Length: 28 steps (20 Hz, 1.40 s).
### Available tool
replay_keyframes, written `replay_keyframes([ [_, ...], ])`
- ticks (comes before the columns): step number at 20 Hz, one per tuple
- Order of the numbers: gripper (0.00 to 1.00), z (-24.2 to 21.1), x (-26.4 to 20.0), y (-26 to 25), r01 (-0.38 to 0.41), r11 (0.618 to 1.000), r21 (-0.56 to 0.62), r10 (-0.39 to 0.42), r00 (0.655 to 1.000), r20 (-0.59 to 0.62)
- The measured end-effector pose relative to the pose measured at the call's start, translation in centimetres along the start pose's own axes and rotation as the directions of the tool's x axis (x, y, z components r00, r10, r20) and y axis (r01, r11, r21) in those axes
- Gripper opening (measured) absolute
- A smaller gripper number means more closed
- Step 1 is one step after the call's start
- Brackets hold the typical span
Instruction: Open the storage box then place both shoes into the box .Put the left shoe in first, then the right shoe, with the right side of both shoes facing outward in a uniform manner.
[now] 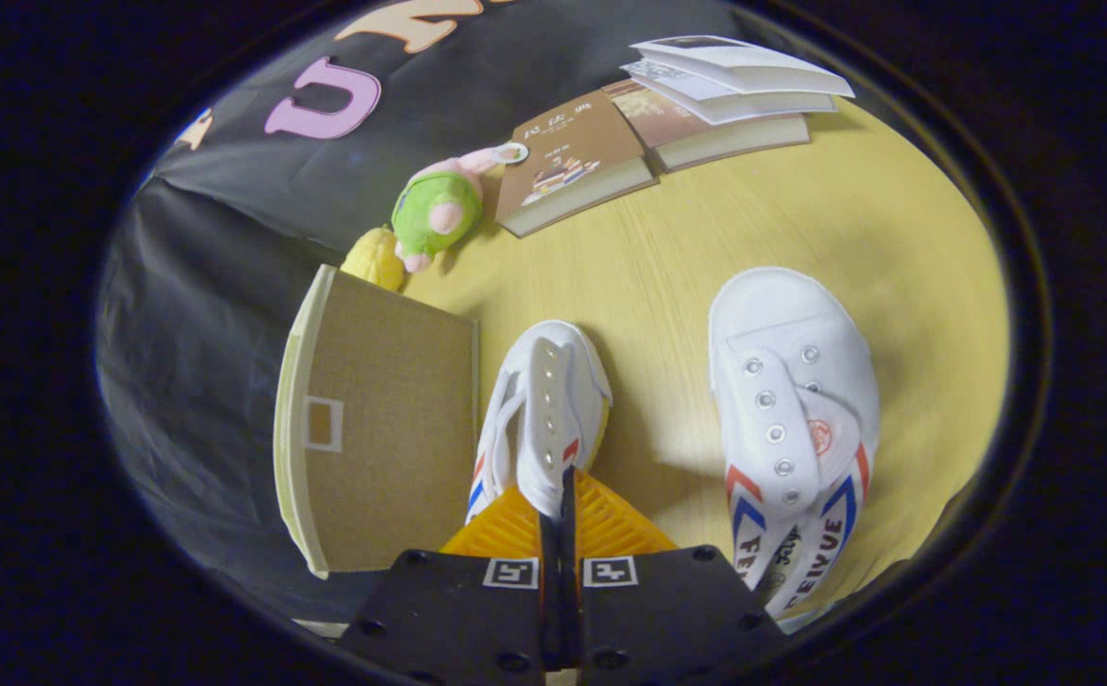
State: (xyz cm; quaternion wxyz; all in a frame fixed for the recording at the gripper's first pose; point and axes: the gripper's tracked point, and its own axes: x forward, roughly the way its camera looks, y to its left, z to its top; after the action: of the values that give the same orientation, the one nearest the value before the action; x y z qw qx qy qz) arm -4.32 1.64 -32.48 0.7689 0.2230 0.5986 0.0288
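Observation:
My gripper (559, 500) is shut on a white canvas shoe (544, 405), its fingers pinching the shoe's upper near the eyelets. This shoe has red and blue stripes on its side, and its toe points away from me. A second white shoe (792, 419) with the same stripes lies flat on the yellow table (668, 248), to the right of the fingers. The storage box (372, 424) stands just left of the held shoe. It shows a brown panel with a cream rim and a small white square. I cannot tell whether its lid is open.
Beyond the box lie a green and pink plush toy (437, 211) and a small yellow object (374, 259). Several books (573, 162) sit at the far side of the table, one of them open (734, 81). Black cloth hangs to the left of the box.

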Motion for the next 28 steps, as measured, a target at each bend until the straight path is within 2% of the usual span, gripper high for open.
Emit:
replay_keyframes([
  [2,0.03,-0.4,0.4,0.2,-0.002,1.000,0.030,0.002,1.000,-0.020],
  [5,0.03,-1.0,0.8,-1.7,0.111,0.991,-0.070,-0.112,0.994,-0.015],
  [7,0.12,-1.0,1.1,-2.5,0.162,0.977,-0.141,-0.162,0.987,0.007],
  [11,0.28,1.2,1.6,-2.8,0.205,0.964,-0.172,-0.201,0.979,0.040],
  [15,0.45,1.5,3.6,-3.3,0.230,0.949,-0.213,-0.241,0.970,-0.026],
  [17,0.45,1.3,4.6,-3.4,0.235,0.943,-0.237,-0.251,0.967,-0.043],
  [19,0.09,1.5,3.9,-3.2,0.243,0.942,-0.233,-0.260,0.964,-0.047],
  [22,0.05,1.1,3.7,-2.3,0.222,0.960,-0.173,-0.235,0.970,-0.063],
  [26,0.03,2.1,1.6,1.1,0.123,0.991,-0.057,-0.126,0.991,-0.050],
  [28,0.03,3.0,-0.1,2.6,0.101,0.995,-0.025,-0.102,0.995,-0.025],
])
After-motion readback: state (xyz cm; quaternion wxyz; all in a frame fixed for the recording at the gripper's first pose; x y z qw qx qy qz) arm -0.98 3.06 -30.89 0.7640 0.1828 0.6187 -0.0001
